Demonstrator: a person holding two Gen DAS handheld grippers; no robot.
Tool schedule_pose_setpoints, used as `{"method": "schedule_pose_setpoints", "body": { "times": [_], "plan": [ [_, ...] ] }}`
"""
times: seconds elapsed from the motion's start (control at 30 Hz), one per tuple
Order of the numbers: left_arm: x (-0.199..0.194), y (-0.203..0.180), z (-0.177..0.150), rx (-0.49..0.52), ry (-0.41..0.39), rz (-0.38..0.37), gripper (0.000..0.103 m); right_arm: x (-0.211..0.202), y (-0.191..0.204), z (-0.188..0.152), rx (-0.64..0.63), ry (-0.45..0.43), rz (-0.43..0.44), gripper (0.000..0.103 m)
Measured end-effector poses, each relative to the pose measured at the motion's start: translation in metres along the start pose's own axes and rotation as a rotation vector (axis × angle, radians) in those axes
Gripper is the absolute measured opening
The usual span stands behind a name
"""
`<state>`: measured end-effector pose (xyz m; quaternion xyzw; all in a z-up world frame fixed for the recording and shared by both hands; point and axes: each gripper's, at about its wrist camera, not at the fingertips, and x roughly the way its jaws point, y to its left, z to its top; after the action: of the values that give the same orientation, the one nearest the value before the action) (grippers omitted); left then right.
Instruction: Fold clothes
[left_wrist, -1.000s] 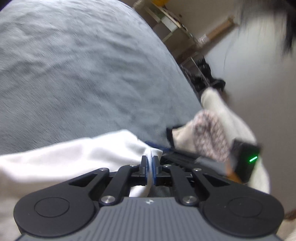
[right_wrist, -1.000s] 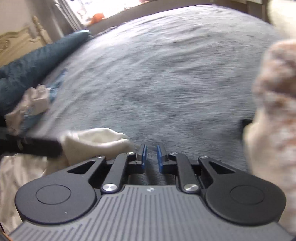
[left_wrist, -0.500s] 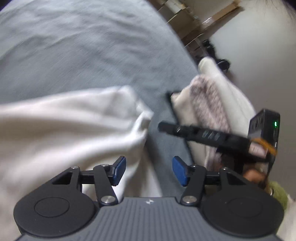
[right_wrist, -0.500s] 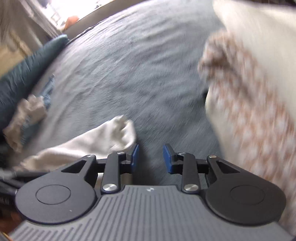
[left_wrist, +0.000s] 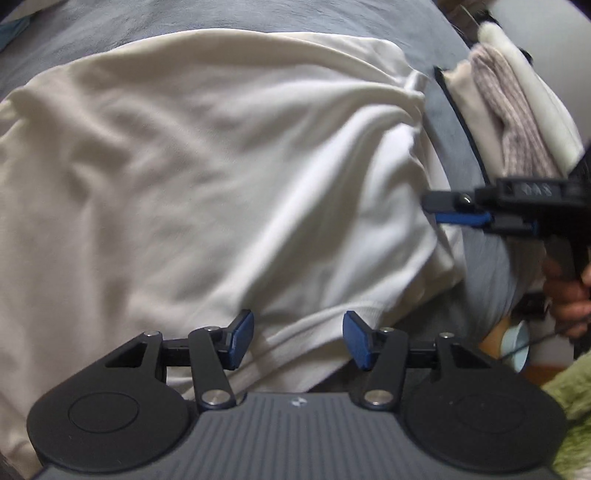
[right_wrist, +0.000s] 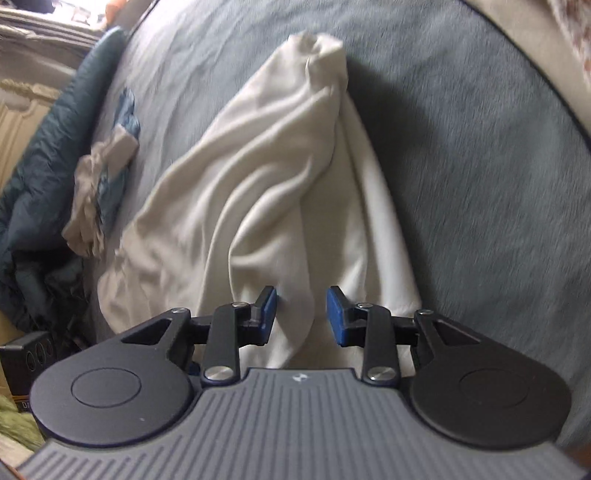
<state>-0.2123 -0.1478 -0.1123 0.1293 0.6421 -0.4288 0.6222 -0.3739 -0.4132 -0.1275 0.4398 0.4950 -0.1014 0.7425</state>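
Observation:
A white garment (left_wrist: 207, 177) lies rumpled across the grey bed cover (left_wrist: 258, 16) and fills most of the left wrist view. My left gripper (left_wrist: 298, 341) is open just above the garment's near hem, with cloth showing between its blue pads but not pinched. In the right wrist view the same white garment (right_wrist: 258, 192) runs away from me in long folds. My right gripper (right_wrist: 301, 317) is open over its near end. The right gripper (left_wrist: 461, 212) also shows from the side at the garment's right edge, held by a hand (left_wrist: 569, 295).
A folded stack of cream and patterned clothes (left_wrist: 517, 110) sits on the bed's right side. A small crumpled grey and blue cloth (right_wrist: 103, 177) lies left of the garment, beside a dark teal duvet (right_wrist: 40, 166). Something green (left_wrist: 572, 413) lies at the lower right.
My left gripper was shut on the white garment a second ago and has opened, letting it drop flat. Both grippers have swung down over the garment, and the right one has opened wider.

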Motion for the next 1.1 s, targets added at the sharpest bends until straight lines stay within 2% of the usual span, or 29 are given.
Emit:
{"method": "schedule_pose_setpoints", "body": {
  "times": [0.17,0.2,0.23,0.27,0.33,0.43,0.57,0.67,0.8,0.87,0.93,1.0,1.1],
  "plan": [
    [-0.017,0.012,-0.008,0.068,-0.042,-0.002,0.055,0.018,0.012,-0.001,-0.063,-0.006,-0.047,0.028],
    [-0.020,0.016,-0.010,0.074,-0.048,-0.002,0.055,0.020,0.016,-0.003,-0.084,-0.011,-0.077,0.023],
    [-0.021,0.020,-0.012,0.077,-0.049,-0.004,0.055,0.019,0.021,-0.006,-0.111,-0.022,-0.111,0.011],
    [-0.022,0.024,-0.015,0.079,-0.048,-0.008,0.055,0.014,0.026,-0.010,-0.130,-0.045,-0.132,0.005],
    [-0.023,0.030,-0.019,0.083,-0.045,-0.015,0.055,-0.008,0.038,-0.020,-0.135,-0.117,-0.144,0.004],
    [-0.025,0.040,-0.027,0.089,-0.041,-0.026,0.055,-0.030,0.044,-0.039,-0.125,-0.161,-0.225,0.004],
    [-0.028,0.052,-0.036,0.102,-0.034,-0.039,0.054,-0.005,0.028,-0.056,-0.119,-0.126,-0.333,0.005],
    [-0.037,0.056,-0.040,0.132,-0.030,-0.045,0.054,0.003,0.034,-0.058,-0.168,-0.130,-0.397,0.008],
    [-0.059,0.061,-0.044,0.157,-0.065,-0.046,0.055,-0.022,0.062,-0.064,-0.213,-0.238,-0.481,0.011],
    [-0.060,0.063,-0.043,0.144,-0.072,-0.031,0.056,-0.029,0.077,-0.062,-0.258,-0.314,-0.456,0.012],
    [-0.054,0.073,-0.045,0.108,-0.050,0.001,0.056,-0.023,0.087,-0.055,-0.301,-0.353,-0.420,0.011],
    [-0.050,0.089,-0.053,0.072,-0.019,0.014,0.054,-0.003,0.087,-0.049,-0.331,-0.335,-0.416,0.011],
    [-0.057,0.107,-0.061,0.040,-0.004,0.007,0.052,0.028,0.068,-0.052,-0.288,-0.210,-0.478,0.012]
  ]
}}
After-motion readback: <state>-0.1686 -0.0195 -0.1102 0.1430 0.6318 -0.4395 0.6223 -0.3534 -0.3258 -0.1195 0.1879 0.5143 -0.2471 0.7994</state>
